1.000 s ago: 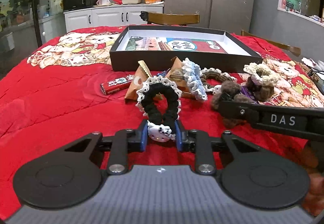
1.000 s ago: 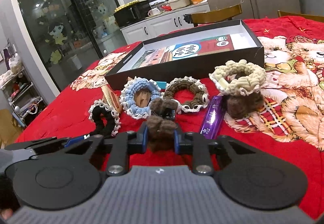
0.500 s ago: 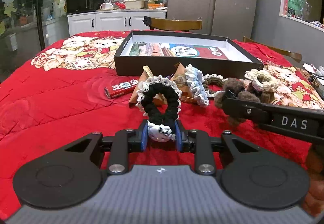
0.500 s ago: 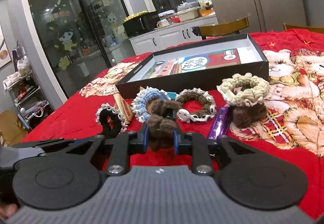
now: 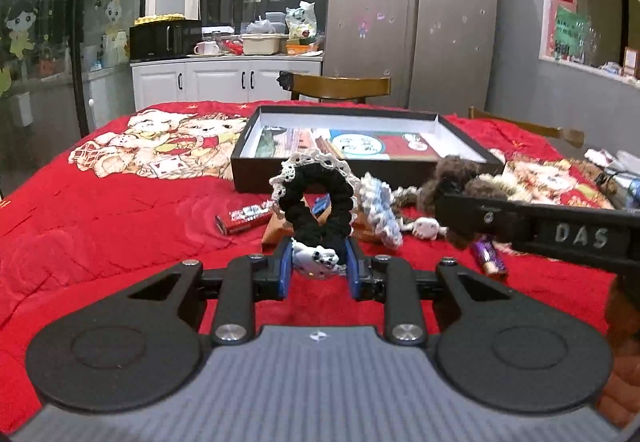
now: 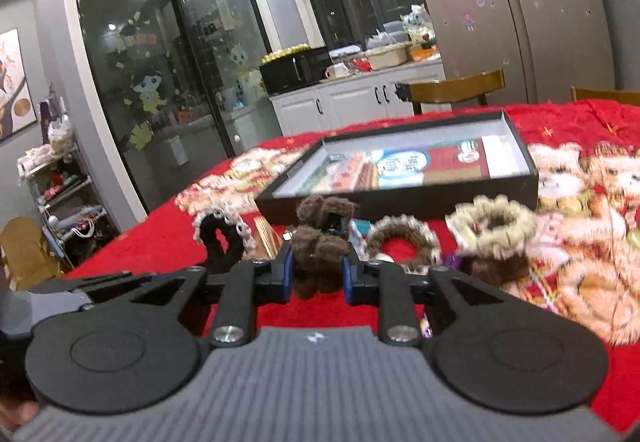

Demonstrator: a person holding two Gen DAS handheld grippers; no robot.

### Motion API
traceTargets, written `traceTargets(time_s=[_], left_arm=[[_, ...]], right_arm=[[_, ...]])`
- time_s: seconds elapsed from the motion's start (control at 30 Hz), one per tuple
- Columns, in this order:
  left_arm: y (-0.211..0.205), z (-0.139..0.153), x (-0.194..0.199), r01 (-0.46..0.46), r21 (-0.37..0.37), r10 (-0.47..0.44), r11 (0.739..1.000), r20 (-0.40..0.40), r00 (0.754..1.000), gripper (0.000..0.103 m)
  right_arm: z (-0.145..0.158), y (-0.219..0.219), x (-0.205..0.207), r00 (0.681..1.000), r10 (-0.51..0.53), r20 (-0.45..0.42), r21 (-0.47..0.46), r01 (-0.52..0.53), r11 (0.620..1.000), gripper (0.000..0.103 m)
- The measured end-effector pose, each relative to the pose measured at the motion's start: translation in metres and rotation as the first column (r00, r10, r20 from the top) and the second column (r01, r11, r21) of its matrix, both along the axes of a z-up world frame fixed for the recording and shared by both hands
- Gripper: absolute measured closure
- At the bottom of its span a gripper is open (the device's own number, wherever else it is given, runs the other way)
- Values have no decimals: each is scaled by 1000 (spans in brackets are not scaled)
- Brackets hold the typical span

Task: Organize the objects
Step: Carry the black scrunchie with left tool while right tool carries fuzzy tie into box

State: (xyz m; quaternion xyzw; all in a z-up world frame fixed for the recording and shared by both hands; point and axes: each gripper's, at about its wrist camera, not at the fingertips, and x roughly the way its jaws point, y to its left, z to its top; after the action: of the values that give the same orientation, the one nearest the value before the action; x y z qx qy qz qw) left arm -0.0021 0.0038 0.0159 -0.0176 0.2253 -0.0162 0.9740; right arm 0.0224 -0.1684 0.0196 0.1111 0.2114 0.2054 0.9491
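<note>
Fuzzy brown scrunchie (image 6: 318, 254), quilted red cloth (image 5: 120, 210)

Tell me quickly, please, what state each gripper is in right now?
Left gripper: closed on the black scrunchie, lifted off the red cloth.
Right gripper: closed on the brown scrunchie.

At lower centre of the frame, the right gripper (image 6: 316, 276) pinches a brown fuzzy scrunchie (image 6: 320, 242) between its 2 blue-padded fingers (image 6: 285, 274). Behind it, centre right, sits an open black box (image 6: 404, 198); a cream scrunchie (image 6: 494, 224) lies blurred at right, on the red tablecloth (image 6: 560, 122).
</note>
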Motion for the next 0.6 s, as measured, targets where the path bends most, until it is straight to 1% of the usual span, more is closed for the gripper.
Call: traceTargets(time_s=[0.13, 0.2, 0.33, 0.5, 0.6], left_arm=[[11, 21, 2, -6, -5, 6, 1000, 38, 999, 72], [18, 32, 9, -19, -16, 20, 1000, 55, 998, 72], [28, 53, 31, -8, -77, 13, 997, 54, 998, 72], [29, 74, 60, 2, -43, 0, 999, 63, 998, 72], [34, 86, 80, 29, -68, -24, 997, 70, 997, 72]], right_arm=[[27, -2, 2, 998, -14, 57, 7, 14, 1000, 76], [40, -2, 8, 997, -29, 67, 20, 27, 999, 76], [58, 3, 30, 997, -58, 48, 41, 56, 998, 76], [72, 9, 61, 996, -85, 4, 58, 84, 995, 76], [77, 14, 81, 993, -120, -17, 59, 121, 991, 76]])
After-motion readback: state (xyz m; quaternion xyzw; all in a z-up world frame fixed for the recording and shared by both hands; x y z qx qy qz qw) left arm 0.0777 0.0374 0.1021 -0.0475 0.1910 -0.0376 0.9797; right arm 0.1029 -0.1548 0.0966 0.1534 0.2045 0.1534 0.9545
